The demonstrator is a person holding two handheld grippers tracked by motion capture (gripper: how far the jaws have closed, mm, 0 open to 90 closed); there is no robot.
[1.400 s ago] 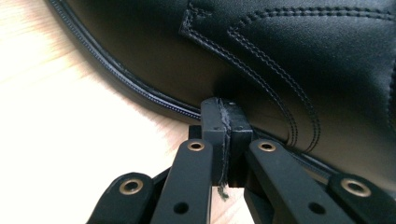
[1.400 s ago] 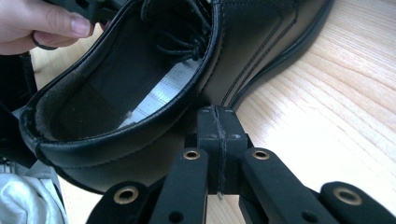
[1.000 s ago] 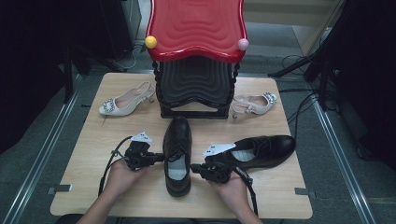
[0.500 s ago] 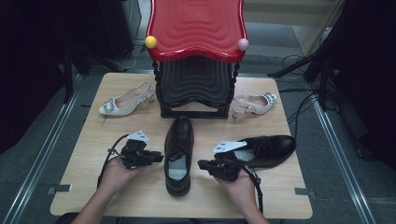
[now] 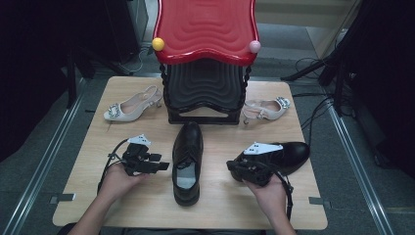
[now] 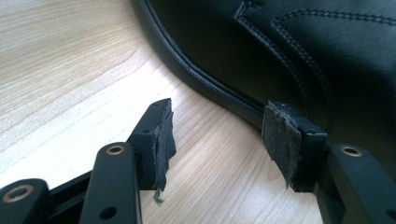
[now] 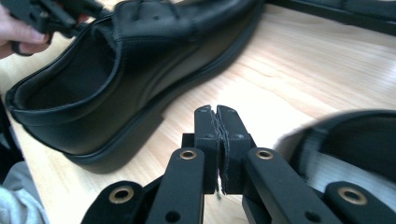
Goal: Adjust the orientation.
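Left gripper (image 5: 164,166): it is sitting in the left hand (image 5: 117,178), just left of the middle shoe. Its jaws have just been opening and are standing wide, with nothing between them. In the left gripper view the right pad (image 6: 280,140) is sitting very close to the shoe's side, but I cannot tell if it is touching.
Right gripper (image 5: 229,167): it is sitting in the right hand (image 5: 269,193), between the two black shoes. Its jaws are pressing flat together, holding nothing.
Middle shoe (image 5: 188,161): it is lying on the table (image 5: 147,205), toe pointing at the rack.
Other black shoe (image 5: 288,152): it is lying at the right, beside the right hand.
Rack (image 5: 205,73): it is standing at the back, red on top.
Pale shoes: one (image 5: 129,104) is lying left of the rack, one (image 5: 266,108) right of it.
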